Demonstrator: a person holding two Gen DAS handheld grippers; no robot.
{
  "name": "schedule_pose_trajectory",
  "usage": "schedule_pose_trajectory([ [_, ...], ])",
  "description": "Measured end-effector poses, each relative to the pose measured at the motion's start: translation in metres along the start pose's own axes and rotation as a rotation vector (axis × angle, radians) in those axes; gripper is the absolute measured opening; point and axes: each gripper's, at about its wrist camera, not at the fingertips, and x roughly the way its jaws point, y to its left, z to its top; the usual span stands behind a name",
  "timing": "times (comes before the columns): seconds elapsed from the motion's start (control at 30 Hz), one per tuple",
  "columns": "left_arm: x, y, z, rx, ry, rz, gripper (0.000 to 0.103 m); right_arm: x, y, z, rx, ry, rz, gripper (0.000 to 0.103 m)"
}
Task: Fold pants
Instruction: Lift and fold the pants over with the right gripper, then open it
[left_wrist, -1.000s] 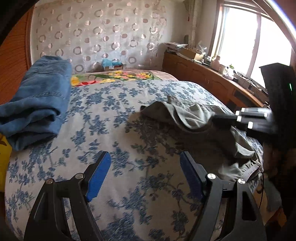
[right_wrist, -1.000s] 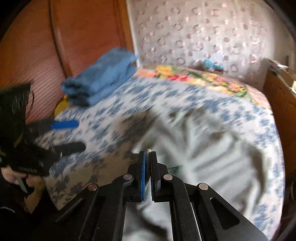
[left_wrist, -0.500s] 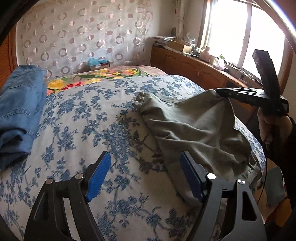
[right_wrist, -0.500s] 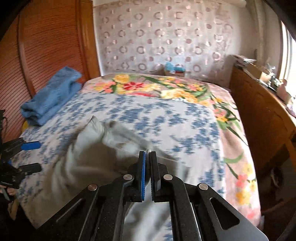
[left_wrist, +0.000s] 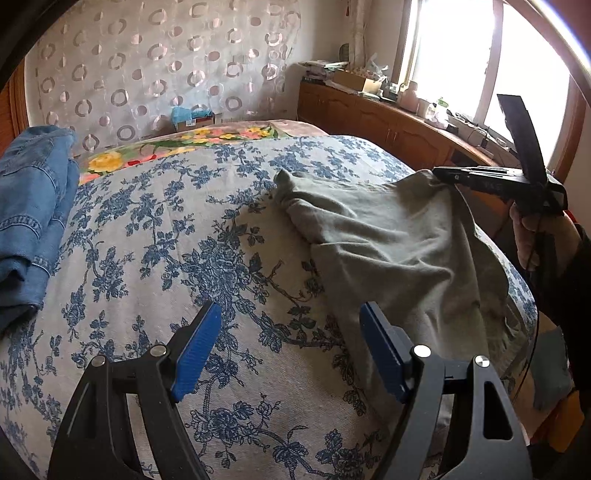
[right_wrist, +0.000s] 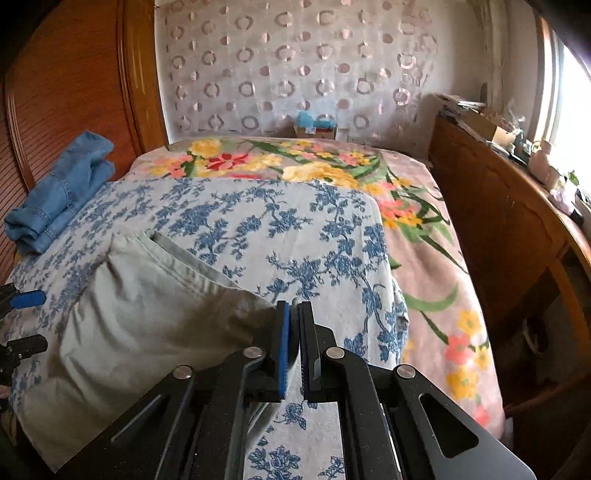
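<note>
Grey-green cotton pants (left_wrist: 391, 251) rumpled on blue-floral bed (left_wrist: 192, 236), one edge pinched in right gripper (right_wrist: 294, 314), lifted to spread them out probably. Left gripper (left_wrist: 290, 347) fingers wide, empty, hovering near pants, ready to grab.

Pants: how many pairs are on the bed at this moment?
2. The grey-green pants lie crumpled near the bed's right side, one edge clamped in the right gripper. The folded blue jeans sit at the far left edge. Others may be out of view.
</note>
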Motion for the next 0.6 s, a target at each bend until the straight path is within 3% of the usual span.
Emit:
schedule_pose_trajectory([
  [0.1, 0.002, -0.003, -0.002, 0.004, 0.007, -0.002, 0.078, 0.0, -0.004, 0.001, 0.01, -0.001, -0.026, 0.023],
  [0.27, 0.005, -0.005, -0.004, 0.01, 0.021, 0.0, 0.078, -0.001, -0.015, -0.002, 0.055, -0.012, -0.012, 0.026],
  [0.47, 0.014, -0.006, -0.005, 0.007, 0.065, 0.009, 0.078, 0.005, -0.006, -0.008, 0.015, 0.029, 0.053, 0.03],
  [0.6, 0.016, -0.008, -0.006, 0.02, 0.074, 0.021, 0.079, 0.017, -0.007, -0.01, 0.0, 0.066, 0.019, 0.03],
])
